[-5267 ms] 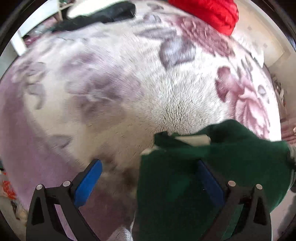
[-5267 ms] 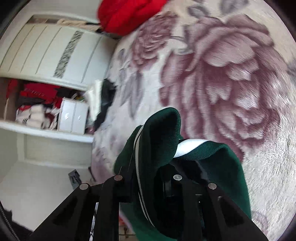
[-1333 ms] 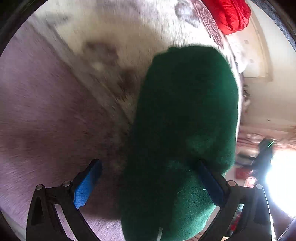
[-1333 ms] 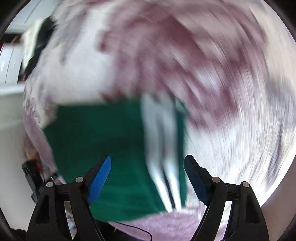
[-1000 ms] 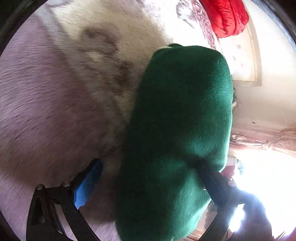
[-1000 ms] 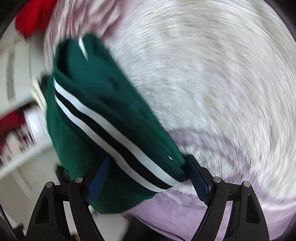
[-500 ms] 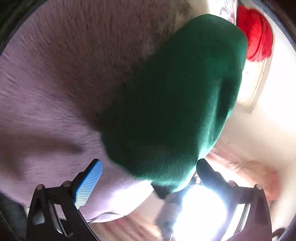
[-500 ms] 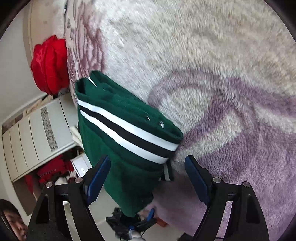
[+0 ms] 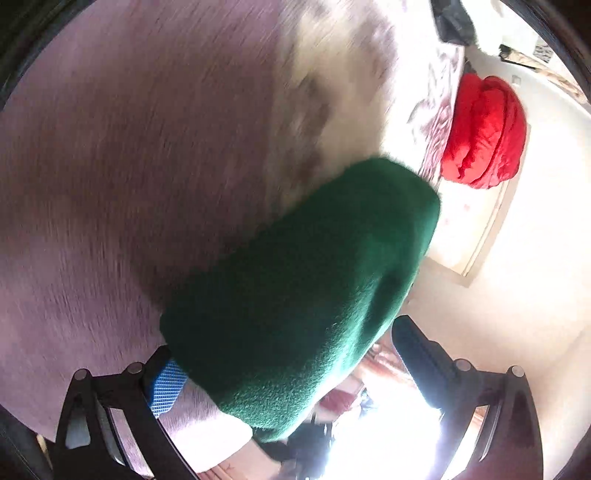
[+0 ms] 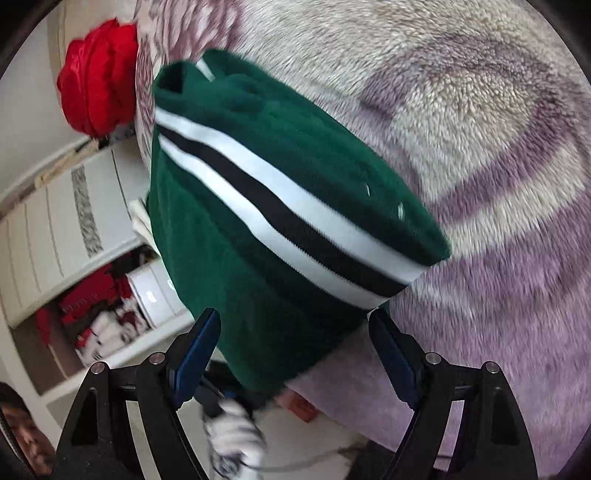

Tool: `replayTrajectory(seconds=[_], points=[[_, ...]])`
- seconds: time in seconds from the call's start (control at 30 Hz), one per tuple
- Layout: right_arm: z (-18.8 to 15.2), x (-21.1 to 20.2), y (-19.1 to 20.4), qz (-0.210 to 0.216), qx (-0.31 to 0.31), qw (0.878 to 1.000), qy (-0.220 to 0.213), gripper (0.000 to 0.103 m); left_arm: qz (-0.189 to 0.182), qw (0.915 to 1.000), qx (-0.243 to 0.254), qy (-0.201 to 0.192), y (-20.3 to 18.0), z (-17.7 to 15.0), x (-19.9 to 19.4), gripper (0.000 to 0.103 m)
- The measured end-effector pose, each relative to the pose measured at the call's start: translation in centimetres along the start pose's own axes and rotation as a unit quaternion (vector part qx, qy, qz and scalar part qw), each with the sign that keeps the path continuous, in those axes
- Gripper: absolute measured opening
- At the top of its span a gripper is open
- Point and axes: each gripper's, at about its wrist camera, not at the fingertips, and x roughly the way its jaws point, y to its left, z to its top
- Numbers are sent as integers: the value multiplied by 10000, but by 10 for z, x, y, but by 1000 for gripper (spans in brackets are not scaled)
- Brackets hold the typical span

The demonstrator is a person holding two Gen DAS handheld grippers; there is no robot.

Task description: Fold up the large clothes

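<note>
A folded dark green garment (image 9: 306,295) lies on the plush floral blanket (image 9: 129,166). In the right wrist view its folded end (image 10: 266,206) shows white and black stripes. My left gripper (image 9: 291,365) is open, its jaws wide apart on either side of the green bundle's near end, not closed on it. My right gripper (image 10: 295,350) is open too, with the striped end of the garment between and just ahead of its fingers. Neither gripper pinches the cloth.
A red bundle (image 9: 484,129) lies at the far end of the blanket, also in the right wrist view (image 10: 96,77). A white wardrobe with an open shelf of clothes (image 10: 66,258) stands beyond the bed's edge. A dark garment (image 9: 450,18) lies far off.
Both grippers have let go of the green garment and swung around its ends; it now lies as a folded bundle on the blanket. Both views have rotated.
</note>
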Motion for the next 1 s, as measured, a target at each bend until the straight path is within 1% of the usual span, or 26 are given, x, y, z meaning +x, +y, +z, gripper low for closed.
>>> replayTrajectory(seconds=[0.07, 0.13, 0.17, 0.2, 0.27, 0.3, 0.33, 0.37, 0.4, 0.43, 0.47, 0.5, 0.53, 0.6, 0.67, 0.7, 0.77, 0.8, 0.83, 0.87, 0.9, 0.93, 0.97, 1.0], points=[[-11, 10, 16, -296, -144, 9994, 143, 84, 60, 9999, 125, -18, -9, 11, -5, 103], [-19, 16, 33, -893, -369, 9949, 290, 84, 205, 9996, 204, 36, -19, 24, 0, 103], [-22, 19, 41, -1094, -459, 9924, 324, 84, 318, 9990, 244, 178, -16, 32, -5, 103], [-25, 22, 55, -1281, -589, 9895, 331, 84, 440, 9981, 303, 292, -10, 31, -3, 103], [-26, 33, 88, -1538, -895, 9835, 321, 84, 567, 9969, 403, 372, -10, 21, -3, 103], [-24, 41, 115, -1827, -1204, 9755, 239, 84, 864, 9937, 569, 438, -13, 13, -2, 103], [-24, 42, 130, -2108, -1504, 9658, 106, 84, 1305, 9871, 807, 454, -12, 1, -6, 103], [-21, 47, 159, -2453, -1972, 9491, -124, 84, 1572, 9822, 930, 436, -9, -8, -10, 103], [-19, 51, 178, -2603, -2228, 9393, -197, 84, 1945, 9744, 1030, 456, -7, -17, -10, 103], [-12, 62, 209, -2758, -2696, 9224, -218, 84, 2040, 9722, 1074, 407, -5, -23, -13, 103], [-6, 77, 238, -2852, -3184, 9039, -163, 84, 2069, 9718, 1080, 343, -3, -29, -18, 103], [3, 97, 271, -3067, -3732, 8756, -59, 84, 2153, 9698, 1125, 239, -3, -34, -21, 103], [5, 114, 292, -3231, -4147, 8506, 14, 84, 2254, 9666, 1202, 184, -3, -37, -23, 103], [16, 158, 338, -3434, -4973, 7963, 261, 84, 2475, 9585, 1413, -21, -8, -42, -28, 103], [26, 187, 361, -3501, -5362, 7667, 452, 84, 2901, 9391, 1811, -335, -16, -46, -35, 103], [33, 210, 369, -3556, -5525, 7509, 663, 84, 3021, 9312, 1987, -465, -19, -46, -36, 103], [48, 257, 380, -3775, -5746, 7168, 1160, 84, 3256, 9182, 2173, -601, -22, -42, -35, 103], [53, 282, 379, -3949, -5780, 6977, 1520, 84, 3318, 9135, 2256, -679, -22, -39, -34, 103], [60, 307, 368, -4156, -5746, 6783, 1923, 84, 3358, 9106, 2293, -748, -21, -37, -34, 103], [63, 324, 361, -4235, -5763, 6644, 2171, 83, 3396, 9081, 2314, -806, -26, -33, -30, 103], [65, 340, 356, -3997, -5821, 6628, 2492, 75, 3442, 9035, 2382, -920, -24, -29, -28, 103], [69, 347, 353, -3788, -5662, 6778, 2766, 52, 3481, 9004, 2417, -983, -22, -24, -30, 103], [74, 352, 348, -3639, -5363, 6999, 3001, 45, 3605, 8929, 2480, -1064, -19, -18, -30, 103], [86, 353, 342, -3468, -4757, 7443, 3155, 39, 3724, 8856, 2534, -1135, -15, -14, -34, 103]])
